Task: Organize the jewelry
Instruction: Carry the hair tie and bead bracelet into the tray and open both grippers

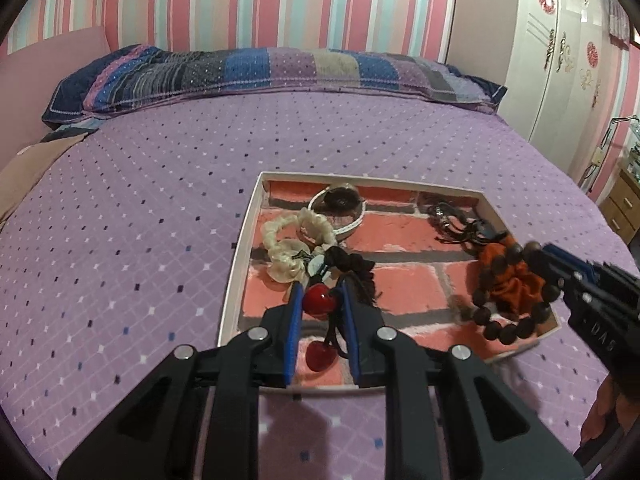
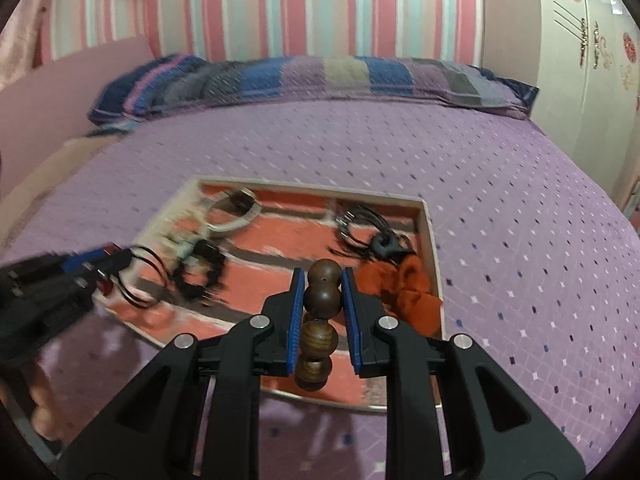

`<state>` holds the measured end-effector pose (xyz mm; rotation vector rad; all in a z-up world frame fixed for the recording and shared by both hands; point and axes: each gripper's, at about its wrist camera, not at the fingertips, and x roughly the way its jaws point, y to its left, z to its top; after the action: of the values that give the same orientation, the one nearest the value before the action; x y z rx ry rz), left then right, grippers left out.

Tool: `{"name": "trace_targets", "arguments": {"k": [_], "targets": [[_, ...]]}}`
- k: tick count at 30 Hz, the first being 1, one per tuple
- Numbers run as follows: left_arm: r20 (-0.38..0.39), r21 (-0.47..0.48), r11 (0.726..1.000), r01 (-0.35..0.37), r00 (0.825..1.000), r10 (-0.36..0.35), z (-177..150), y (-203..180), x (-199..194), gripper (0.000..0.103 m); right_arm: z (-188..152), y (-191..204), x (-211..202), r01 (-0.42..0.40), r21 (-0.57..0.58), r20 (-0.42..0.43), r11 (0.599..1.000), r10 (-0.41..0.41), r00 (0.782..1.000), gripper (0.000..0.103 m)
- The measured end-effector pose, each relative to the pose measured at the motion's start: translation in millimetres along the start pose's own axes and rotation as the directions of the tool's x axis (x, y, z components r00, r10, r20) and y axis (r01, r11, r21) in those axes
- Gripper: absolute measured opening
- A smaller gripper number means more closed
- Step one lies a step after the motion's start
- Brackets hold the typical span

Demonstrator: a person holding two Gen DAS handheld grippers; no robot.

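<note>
A shallow white tray [image 1: 234,276] with a brick-pattern floor lies on the purple bed; it also shows in the right wrist view [image 2: 434,248]. My left gripper [image 1: 320,290] is shut on a red cherry hair tie [image 1: 318,300], whose second cherry [image 1: 320,354] hangs below over the tray's near edge. My right gripper [image 2: 322,276] is shut on a brown wooden bead bracelet [image 2: 322,298], held above the tray; in the left wrist view the bracelet [image 1: 504,328] hangs at the tray's right side over an orange scrunchie [image 1: 516,280].
In the tray lie a cream scrunchie [image 1: 286,248], a black scrunchie [image 1: 356,266], a white-rimmed round piece [image 1: 340,204] and black cords [image 1: 456,220]. A striped pillow [image 1: 260,72] lies at the bed's far end. A white wardrobe [image 1: 560,52] stands at right.
</note>
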<state>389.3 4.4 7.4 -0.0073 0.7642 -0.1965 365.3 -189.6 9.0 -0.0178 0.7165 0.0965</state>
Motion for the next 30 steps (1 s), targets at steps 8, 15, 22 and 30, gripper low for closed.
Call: {"name": "trace_targets", "arguments": {"k": [8, 15, 22, 30], "targets": [[-0.038, -0.01, 0.999, -0.036, 0.999, 0.035, -4.9, 5.3, 36.7, 0.02, -9.6, -11.6, 30.4, 0.125, 0.0, -0.05, 0.992, -0.125, 0.991, 0.02], [-0.067, -0.024, 0.998, -0.055, 0.996, 0.054, -9.3, 10.4, 54.1, 0.02, -15.1, -19.1, 66.1, 0.184, 0.02, -0.14, 0.983, -0.179, 0.974, 0.02], [-0.099, -0.025, 0.997, -0.07, 0.993, 0.067, -9.9, 13.0, 66.6, 0.02, -11.2, -20.9, 83.0, 0.192, 0.013, -0.178, 0.981, -0.187, 0.966, 0.02], [-0.129, -0.011, 0.997, -0.078, 0.989, 0.075, -12.2, 9.7, 74.5, 0.023, -8.3, -20.9, 94.9, 0.192, -0.008, -0.208, 0.981, -0.189, 0.96, 0.02]]}}
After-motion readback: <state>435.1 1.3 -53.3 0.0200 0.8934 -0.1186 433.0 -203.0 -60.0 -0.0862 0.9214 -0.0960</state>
